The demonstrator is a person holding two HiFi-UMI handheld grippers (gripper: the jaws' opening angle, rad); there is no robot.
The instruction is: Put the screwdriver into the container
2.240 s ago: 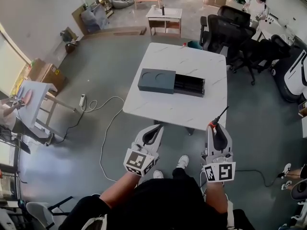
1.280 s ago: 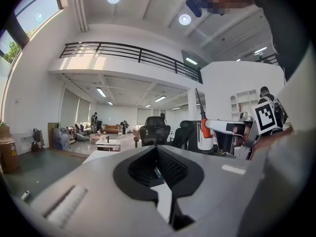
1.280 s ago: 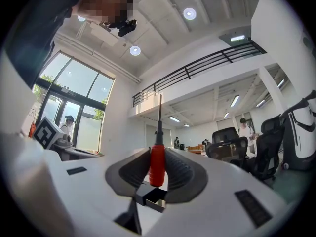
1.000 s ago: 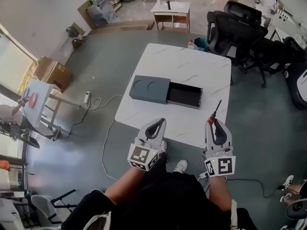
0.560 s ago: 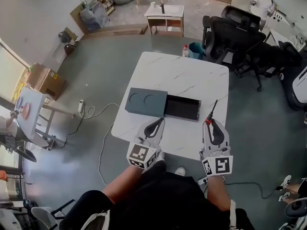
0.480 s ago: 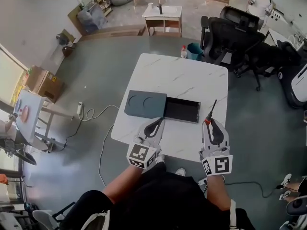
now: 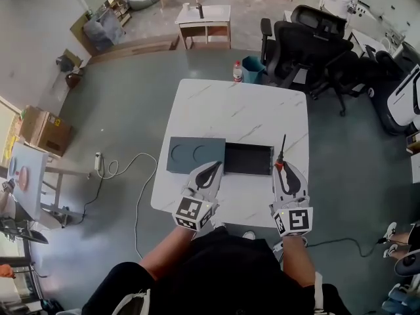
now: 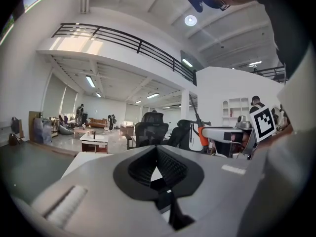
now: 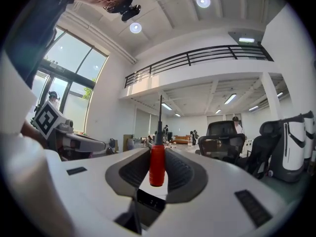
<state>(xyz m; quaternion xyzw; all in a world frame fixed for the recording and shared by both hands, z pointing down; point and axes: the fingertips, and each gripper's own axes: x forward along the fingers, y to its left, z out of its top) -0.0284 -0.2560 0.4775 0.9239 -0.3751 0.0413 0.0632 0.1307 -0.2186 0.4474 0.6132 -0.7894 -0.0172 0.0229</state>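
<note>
A dark grey container (image 7: 195,156) lies on the white marble table (image 7: 243,110), with its open black tray (image 7: 248,159) drawn out to the right. My right gripper (image 7: 280,167) hovers over the table's near edge, just right of the tray, shut on a screwdriver (image 7: 278,165). In the right gripper view the red handle (image 9: 157,164) sits between the jaws and the black shaft points up and away. My left gripper (image 7: 214,168) hangs at the container's near side, its jaws shut with nothing between them (image 8: 157,149).
Black office chairs (image 7: 308,41) stand beyond the table's far right corner, with a bottle (image 7: 237,72) and a teal bin (image 7: 252,67) on the floor beside them. A small table (image 7: 203,18) is farther back. A cable (image 7: 131,169) runs over the floor at left.
The table and container have come nearer. Both grippers now reach over the table's near edge by the container. The screwdriver has stayed in the right gripper.
</note>
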